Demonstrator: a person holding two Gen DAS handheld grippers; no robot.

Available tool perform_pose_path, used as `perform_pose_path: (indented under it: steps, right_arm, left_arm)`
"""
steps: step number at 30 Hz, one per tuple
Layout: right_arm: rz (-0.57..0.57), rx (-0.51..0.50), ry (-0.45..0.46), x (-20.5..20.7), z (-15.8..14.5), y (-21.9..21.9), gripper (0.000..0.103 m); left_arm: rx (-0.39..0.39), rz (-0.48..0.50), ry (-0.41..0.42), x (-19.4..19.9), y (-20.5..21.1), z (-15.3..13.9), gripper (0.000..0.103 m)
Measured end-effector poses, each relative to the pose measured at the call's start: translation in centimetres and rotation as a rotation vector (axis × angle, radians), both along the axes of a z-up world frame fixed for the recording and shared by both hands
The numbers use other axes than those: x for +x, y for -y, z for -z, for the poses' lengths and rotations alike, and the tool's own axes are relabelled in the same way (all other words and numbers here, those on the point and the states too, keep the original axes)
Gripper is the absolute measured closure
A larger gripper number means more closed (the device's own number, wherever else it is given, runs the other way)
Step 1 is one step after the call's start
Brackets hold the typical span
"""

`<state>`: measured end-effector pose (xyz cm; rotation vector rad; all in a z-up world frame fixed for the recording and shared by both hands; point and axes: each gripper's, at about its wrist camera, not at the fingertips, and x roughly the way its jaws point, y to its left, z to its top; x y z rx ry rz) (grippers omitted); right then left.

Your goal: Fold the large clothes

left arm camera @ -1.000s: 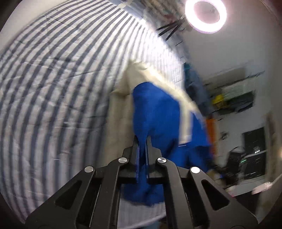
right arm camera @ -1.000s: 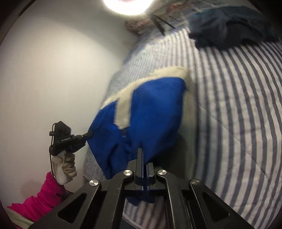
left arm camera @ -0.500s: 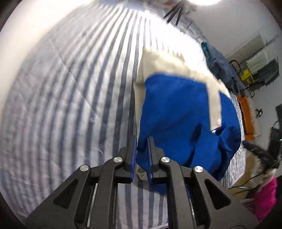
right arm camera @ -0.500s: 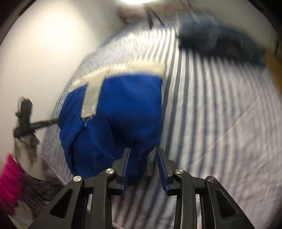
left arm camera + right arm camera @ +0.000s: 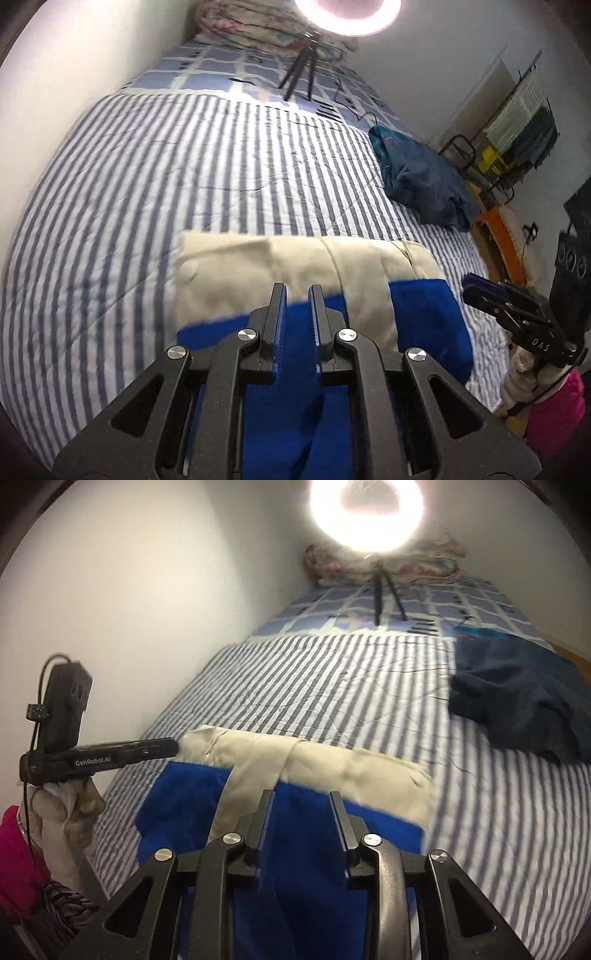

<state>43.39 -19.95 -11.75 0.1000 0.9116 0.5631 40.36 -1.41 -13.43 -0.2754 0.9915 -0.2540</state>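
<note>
A blue and cream garment (image 5: 424, 317) lies folded flat on the striped bed (image 5: 184, 177), cream band on the far side. My left gripper (image 5: 297, 295) hovers over its blue part with the jaws a small gap apart and nothing between them. The garment also shows in the right wrist view (image 5: 317, 771). My right gripper (image 5: 301, 801) is open above the blue part, empty. The left gripper body (image 5: 110, 755) shows at the garment's left edge, and the right one (image 5: 517, 306) shows at its right edge.
A dark blue pile of clothes (image 5: 421, 181) lies on the bed's right side, also in the right wrist view (image 5: 524, 698). A ring light (image 5: 365, 509) on a tripod (image 5: 299, 74) stands at the head, by a floral quilt (image 5: 273, 33). A wall runs along the left.
Both grippers carried the garment's blue part over and laid it down on the bed. The right gripper opened first, then the left. Both views now look level along the bed.
</note>
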Motion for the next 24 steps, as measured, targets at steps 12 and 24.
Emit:
perform_pose_path:
  steps: [12, 24]
  right_arm:
    - [-0.077, -0.096, -0.168, 1.2, 8.5, -1.0, 0.082]
    - [-0.057, 0.027, -0.146, -4.7, 3.8, 6.5, 0.079]
  left_arm:
    - [0.011, 0.093, -0.122, 2.3, 0.2, 7.8, 0.094]
    - [-0.084, -0.009, -0.025, -3.8, -5.0, 2.8, 0.095]
